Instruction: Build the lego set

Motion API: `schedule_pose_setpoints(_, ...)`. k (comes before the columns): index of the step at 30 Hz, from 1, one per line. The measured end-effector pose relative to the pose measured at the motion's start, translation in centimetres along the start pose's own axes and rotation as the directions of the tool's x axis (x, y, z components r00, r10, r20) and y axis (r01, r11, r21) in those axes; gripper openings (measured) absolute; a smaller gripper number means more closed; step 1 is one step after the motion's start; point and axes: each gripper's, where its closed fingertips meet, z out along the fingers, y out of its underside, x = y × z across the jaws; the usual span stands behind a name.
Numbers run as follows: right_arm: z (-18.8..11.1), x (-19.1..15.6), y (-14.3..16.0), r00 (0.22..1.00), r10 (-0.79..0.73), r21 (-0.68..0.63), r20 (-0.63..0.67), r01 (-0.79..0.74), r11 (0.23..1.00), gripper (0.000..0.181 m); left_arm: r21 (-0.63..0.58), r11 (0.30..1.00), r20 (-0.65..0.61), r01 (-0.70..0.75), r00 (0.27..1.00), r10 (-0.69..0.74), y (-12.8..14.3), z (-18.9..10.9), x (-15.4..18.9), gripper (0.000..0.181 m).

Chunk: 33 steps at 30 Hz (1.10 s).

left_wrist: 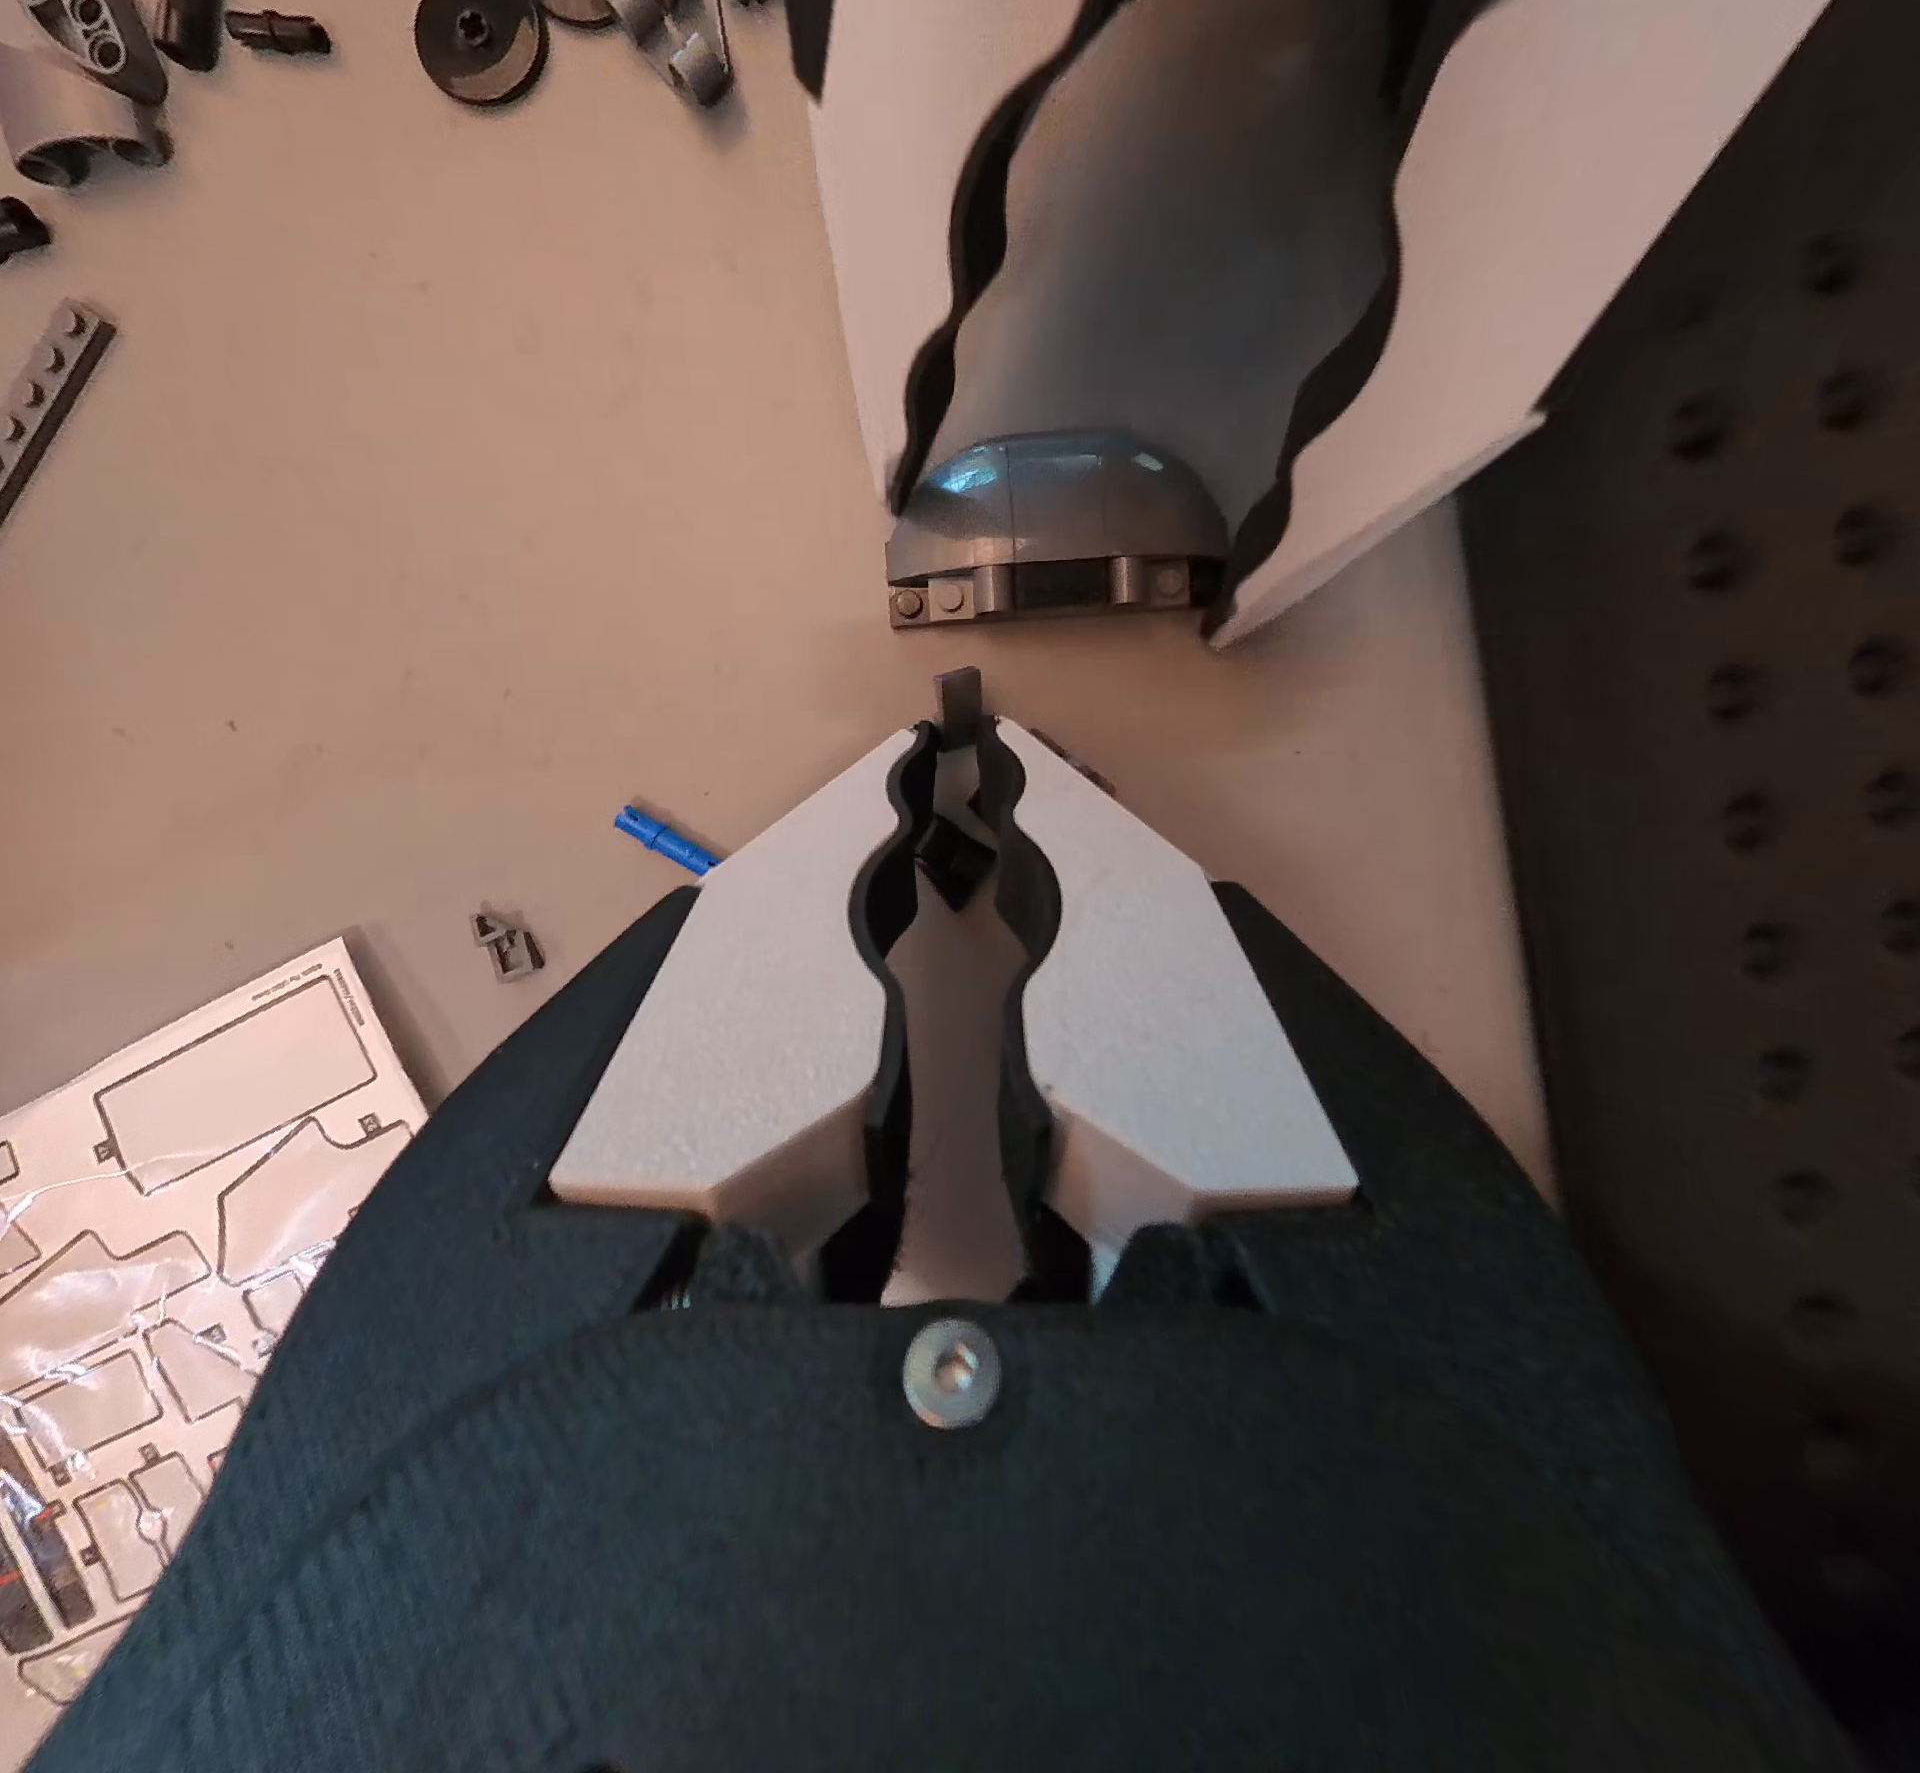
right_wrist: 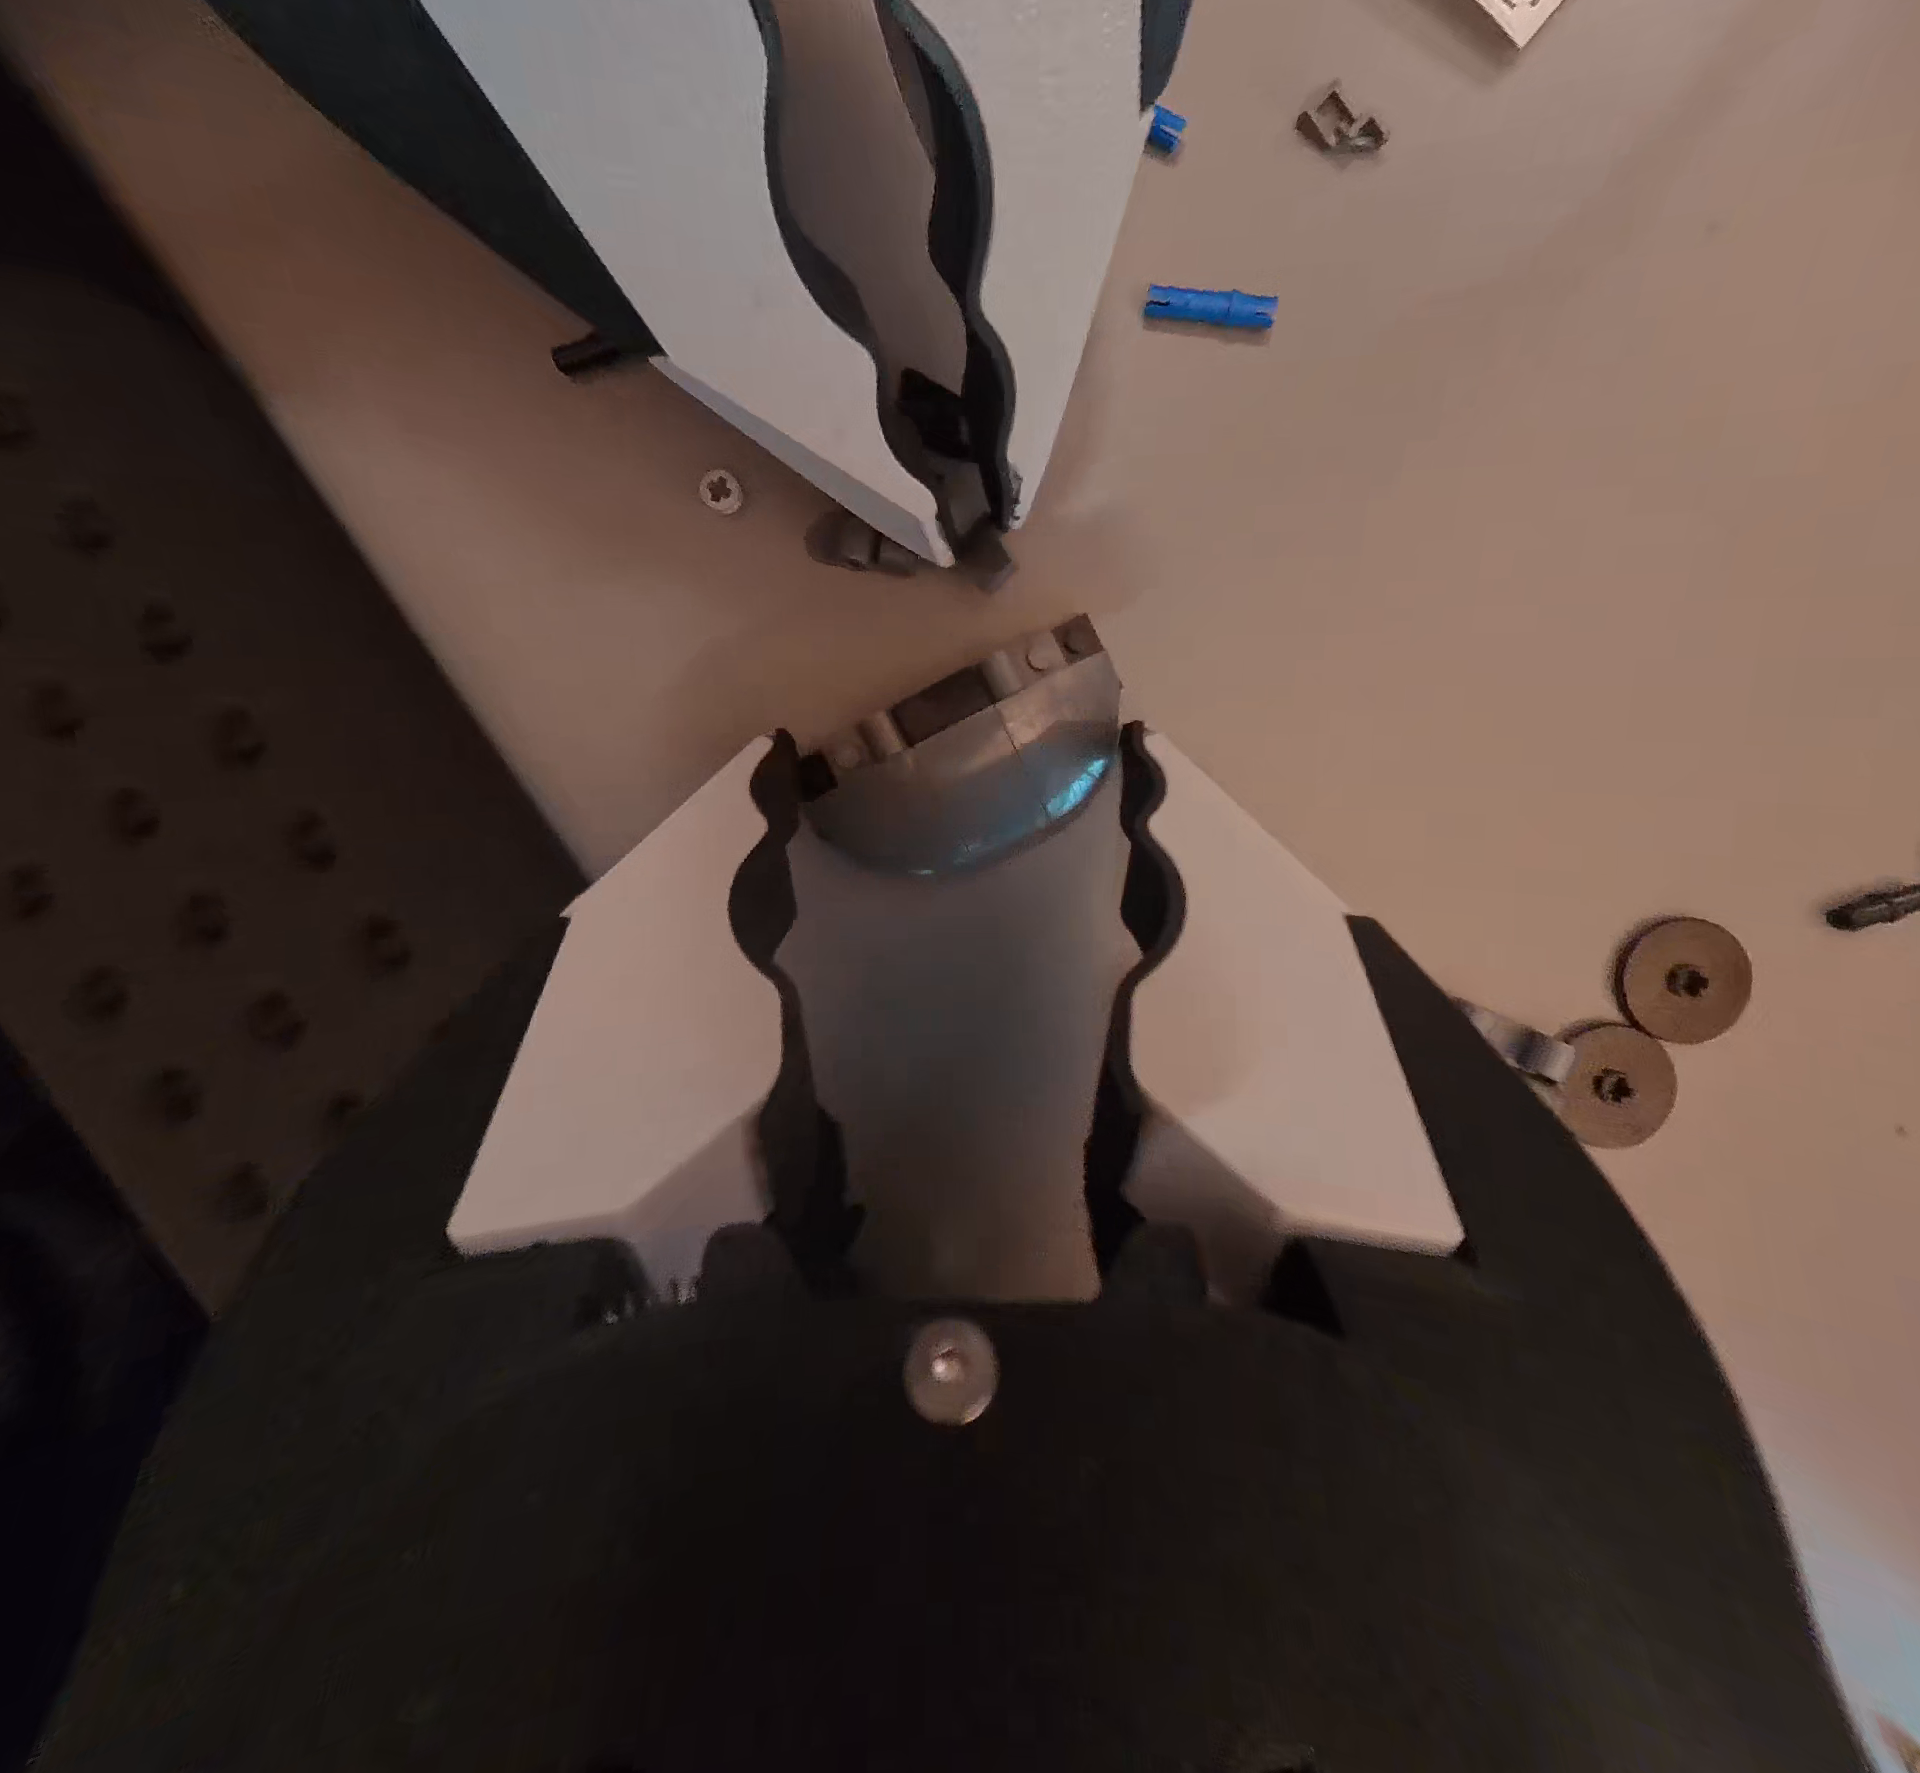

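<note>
**Mating the small piece to the dome**

My left gripper (left_wrist: 958, 736) pinches a small dark grey piece (left_wrist: 957, 697); my right gripper (right_wrist: 951, 757) clamps the rounded silver-grey lego assembly (right_wrist: 961, 788) above the beige table (left_wrist: 416, 476). They sit just apart. Next I'd align and press, probably into its dark slot.

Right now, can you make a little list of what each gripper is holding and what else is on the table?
left gripper: shut on a small dark piece
right gripper: shut on a grey domed assembly
gap: piece and assembly close, not touching
loose parts: blue pin, two dark round discs
paper: sticker sheet near the left gripper
surface: beige table
</note>
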Motion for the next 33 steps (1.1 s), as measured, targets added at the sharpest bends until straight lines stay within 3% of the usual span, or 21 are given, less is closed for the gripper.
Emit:
schedule_pose_setpoints(6,0.1,0.1,-0.2,0.995,-0.094,-0.002,0.039,0.094,0.996,0.049,0.017,1.0,0.006,0.006,1.0,-0.006,-0.1,-0.4,-0.1,0.005)
schedule_pose_setpoints(11,0.4,0.6,-0.6,0.948,-0.272,0.003,0.166,0.276,0.961,0.048,0.045,0.999,-0.01,-0.001,1.0,0.001,-0.6,-0.5,0.2,0.005)
schedule_pose_setpoints(14,0.5,0.8,-0.7,0.858,-0.433,0.047,0.277,0.438,0.898,0.048,0.035,0.999,-0.006,-0.007,1.0,0.008,-0.6,-0.4,0.3,0.005)
schedule_pose_setpoints(19,0.3,1.0,-0.4,0.645,-0.654,0.132,0.395,0.665,0.735,0.047,0.03,0.999,-0.017,-0.016,1.0,0.016,-0.7,-0.2,0.6,0.005)
schedule_pose_setpoints(24,0.4,1.0,-0.6,0.559,-0.708,0.173,0.43,0.719,0.673,0.047,0.046,0.999,-0.017,-0.025,1.0,0.025,-1.3,-0.4,0.8,0.005)
schedule_pose_setpoints(28,0.4,0.9,-0.7,0.555,-0.713,0.222,0.428,0.7,0.679,0.047,-0.037,0.998,0.047,-0.057,0.997,0.058,-0.4,0.2,-0.2,0.005)
schedule_pose_setpoints(33,0.4,0.9,-0.7,0.55,-0.716,0.243,0.43,0.693,0.679,0.047,-0.028,0.997,0.084,-0.076,0.993,0.078,-0.7,0.3,-0.6,0.004)
